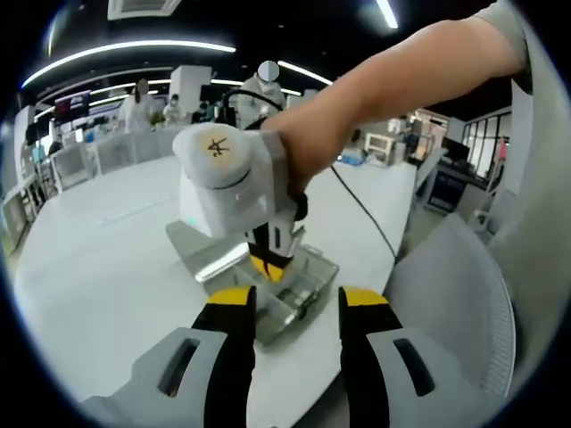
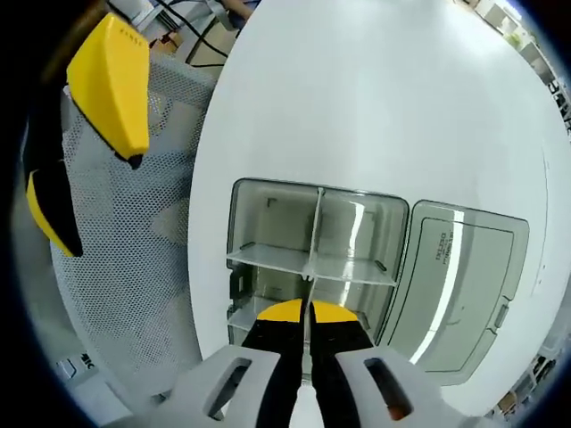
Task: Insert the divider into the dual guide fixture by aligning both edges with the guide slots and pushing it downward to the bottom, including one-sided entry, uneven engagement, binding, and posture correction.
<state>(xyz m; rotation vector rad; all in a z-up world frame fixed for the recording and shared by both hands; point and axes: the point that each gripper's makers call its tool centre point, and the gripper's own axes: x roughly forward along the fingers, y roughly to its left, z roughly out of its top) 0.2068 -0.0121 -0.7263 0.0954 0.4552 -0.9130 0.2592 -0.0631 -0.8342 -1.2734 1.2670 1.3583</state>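
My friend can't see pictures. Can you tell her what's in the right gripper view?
The right gripper, jaws closed, pinches a thin clear divider standing in a clear plastic box on a white table. The box's lid lies open beside it, and the left gripper hangs over a grey mesh chair.

Box (image 2: 312, 259) sits near table (image 2: 375, 98) edge; open tabletop w/ free room from 10 to 2 o'clock in right gripper view. Lid (image 2: 459, 285) lies flat touching box at 3. Mesh chair (image 2: 134, 267) crowds 9 side. Crosswise dividers (image 2: 308, 263) split box interior.
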